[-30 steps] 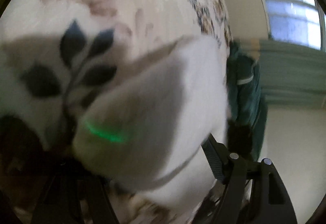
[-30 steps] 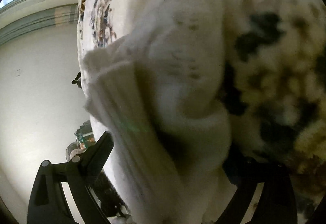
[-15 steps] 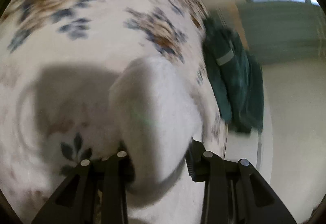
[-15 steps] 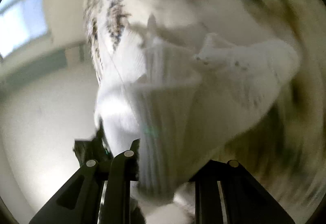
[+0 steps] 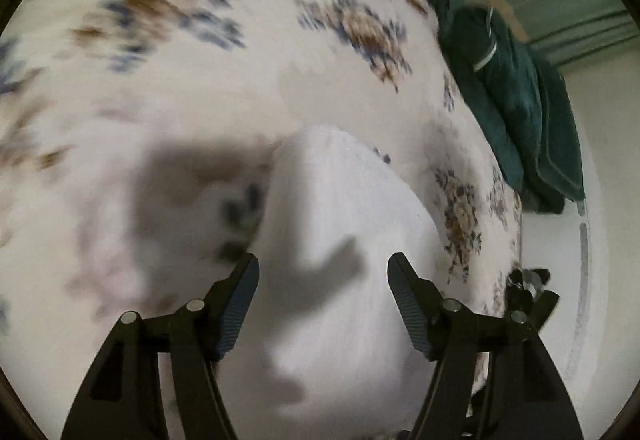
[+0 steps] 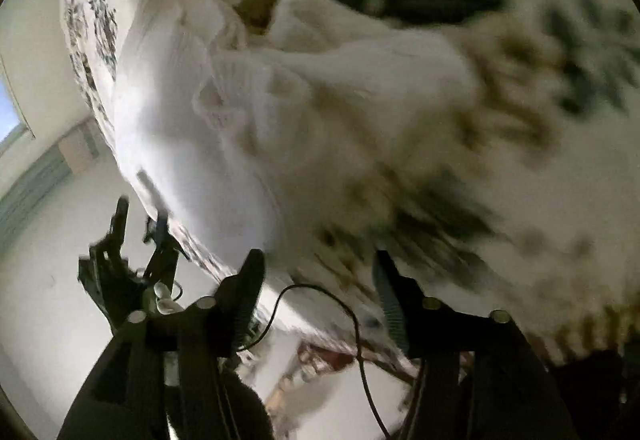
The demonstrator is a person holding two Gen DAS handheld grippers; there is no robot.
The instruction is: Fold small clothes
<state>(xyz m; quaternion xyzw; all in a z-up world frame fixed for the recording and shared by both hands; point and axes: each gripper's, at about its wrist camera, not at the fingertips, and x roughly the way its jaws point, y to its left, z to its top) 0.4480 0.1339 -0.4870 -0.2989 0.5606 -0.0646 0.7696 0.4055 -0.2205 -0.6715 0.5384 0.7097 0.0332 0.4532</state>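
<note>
With both sets of fingers spread wide and gripping nothing, my left gripper (image 5: 323,276) hovers over the white sock (image 5: 336,260), which lies at lower centre of the left view on the floral bedspread (image 5: 200,80). My right gripper (image 6: 320,272) hangs over the bedspread edge, the sock (image 6: 224,108) sprawled at centre left of that view, apart from the fingertips. A dark green garment (image 5: 516,108) lies at the upper right of the left view, well apart from the sock.
</note>
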